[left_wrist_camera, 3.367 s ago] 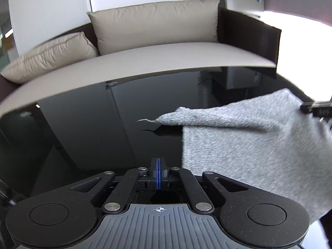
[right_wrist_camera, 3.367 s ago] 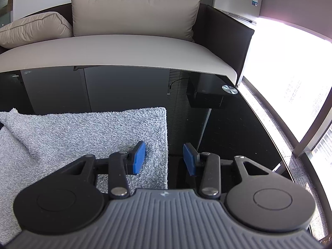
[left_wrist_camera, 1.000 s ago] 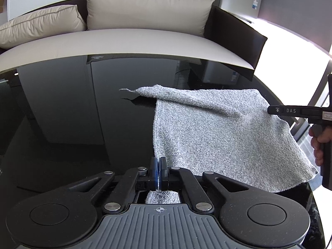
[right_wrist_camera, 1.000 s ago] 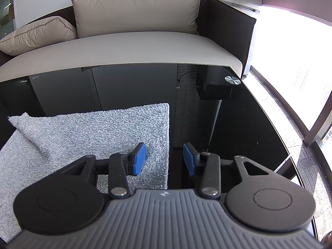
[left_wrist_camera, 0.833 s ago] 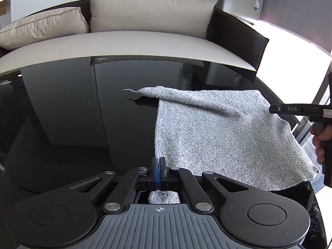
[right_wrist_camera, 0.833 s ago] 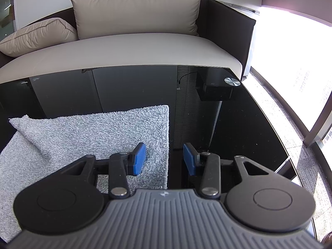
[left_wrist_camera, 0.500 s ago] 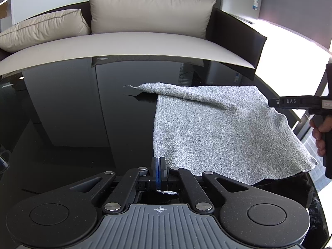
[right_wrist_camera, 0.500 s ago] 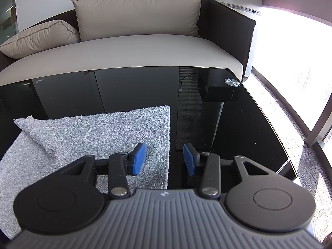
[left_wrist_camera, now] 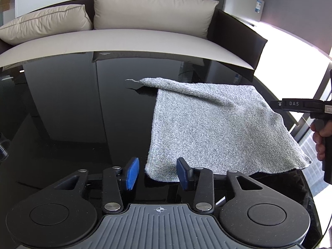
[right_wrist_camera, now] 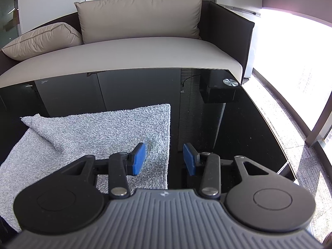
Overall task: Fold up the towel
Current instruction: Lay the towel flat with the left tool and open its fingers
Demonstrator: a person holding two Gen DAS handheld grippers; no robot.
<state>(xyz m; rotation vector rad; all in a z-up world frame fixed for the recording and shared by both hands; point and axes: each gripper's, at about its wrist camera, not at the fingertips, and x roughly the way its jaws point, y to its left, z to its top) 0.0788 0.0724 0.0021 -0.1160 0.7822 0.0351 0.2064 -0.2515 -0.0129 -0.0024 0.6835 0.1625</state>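
Note:
A grey terry towel [left_wrist_camera: 220, 128] lies folded over on the glossy black table [left_wrist_camera: 68, 114]. Its far left corner is turned over with a loose thread. My left gripper [left_wrist_camera: 157, 173] is open, and the towel's near left corner lies between its blue pads without being held. The towel also shows in the right wrist view [right_wrist_camera: 93, 137]. My right gripper [right_wrist_camera: 164, 158] is open and straddles the towel's right edge, its left pad over the cloth. The right gripper's body shows at the right of the left wrist view [left_wrist_camera: 300, 104], held by a hand.
A beige sofa [left_wrist_camera: 134, 39] with two cushions stands right behind the table. A small black box with a silver disc [right_wrist_camera: 222, 89] sits at the table's far right corner. A bright window and carpet floor [right_wrist_camera: 290, 108] lie to the right.
My left gripper has opened and let go of the towel's near left corner, which now rests on the table. The right gripper stays open at the towel's right edge.

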